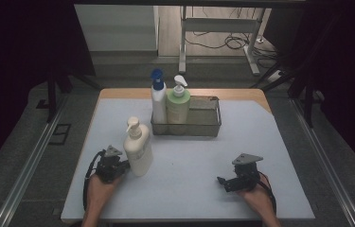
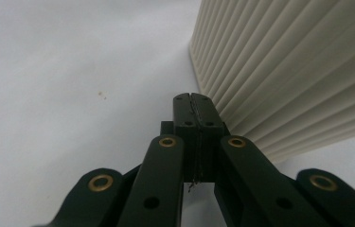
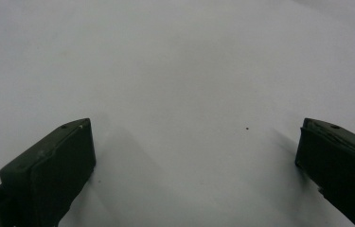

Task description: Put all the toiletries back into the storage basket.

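The table [image 1: 241, 189] carried a pale blue-grey mat, with a strip of bare wood along its far edge. Toward the far middle sat a grey wire-mesh basket [image 1: 206, 124], long axis running left to right. Two pump bottles stood upright in its left end, side by side: a white bottle [image 1: 159, 101] with a blue pump on the left, and a pale green bottle [image 1: 178, 105] with a white pump to its right.

Nearer the person, left of centre, a cream pump bottle [image 1: 137, 150] stood upright on the mat, well apart from the basket, its long axis vertical and its pump spout pointing left. In the left gripper view its side [image 2: 288, 71] was ribbed with fine parallel ridges. No label or writing could be read on any bottle.

The left gripper [image 1: 127, 165] lay low on the mat just beside the base of the cream bottle, its jaws pressed together with nothing between them. The right gripper [image 1: 220, 180] rested on the mat at the near right, well apart from every bottle, its jaws spread wide over bare mat and holding nothing.
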Tool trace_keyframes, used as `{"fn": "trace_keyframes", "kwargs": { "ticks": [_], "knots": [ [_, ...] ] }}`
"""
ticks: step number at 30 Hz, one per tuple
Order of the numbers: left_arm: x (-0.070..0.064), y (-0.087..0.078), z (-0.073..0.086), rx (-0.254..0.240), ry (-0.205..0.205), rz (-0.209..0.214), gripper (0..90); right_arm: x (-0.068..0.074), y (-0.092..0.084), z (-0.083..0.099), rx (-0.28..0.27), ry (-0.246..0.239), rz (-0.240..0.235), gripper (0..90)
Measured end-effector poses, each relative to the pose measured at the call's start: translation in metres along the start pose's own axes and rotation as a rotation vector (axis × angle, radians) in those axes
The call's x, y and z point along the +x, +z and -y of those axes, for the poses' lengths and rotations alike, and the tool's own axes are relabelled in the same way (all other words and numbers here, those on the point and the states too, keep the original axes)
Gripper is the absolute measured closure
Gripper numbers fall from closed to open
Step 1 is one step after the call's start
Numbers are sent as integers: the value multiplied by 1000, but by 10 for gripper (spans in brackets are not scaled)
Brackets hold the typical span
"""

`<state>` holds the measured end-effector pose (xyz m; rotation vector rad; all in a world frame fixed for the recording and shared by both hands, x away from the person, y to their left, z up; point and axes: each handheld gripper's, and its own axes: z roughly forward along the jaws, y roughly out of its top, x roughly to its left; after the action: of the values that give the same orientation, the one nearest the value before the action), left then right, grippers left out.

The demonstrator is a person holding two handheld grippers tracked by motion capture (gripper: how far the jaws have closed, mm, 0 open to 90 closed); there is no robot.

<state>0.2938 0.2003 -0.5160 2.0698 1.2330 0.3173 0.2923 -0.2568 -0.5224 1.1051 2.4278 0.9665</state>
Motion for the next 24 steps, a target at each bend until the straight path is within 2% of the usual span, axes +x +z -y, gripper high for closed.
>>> {"fn": "trace_keyframes", "kwargs": {
  "ticks": [6, 8, 14, 24],
  "knots": [
    [-3, 1, 1, -5, -12, 10, 895, 0, 0, -1, 5, -2, 0, 0],
    [-8, 3, 0, -8, -4, 24, 895, 0, 0, -1, 4, -2, -1, 0],
    [-19, 7, -3, -6, 18, 28, 895, 0, 0, 0, 0, 1, 1, 0],
    [-29, 9, -4, 5, 37, 54, 895, 0, 0, 0, 0, 3, 0, 0]
  ]
}}
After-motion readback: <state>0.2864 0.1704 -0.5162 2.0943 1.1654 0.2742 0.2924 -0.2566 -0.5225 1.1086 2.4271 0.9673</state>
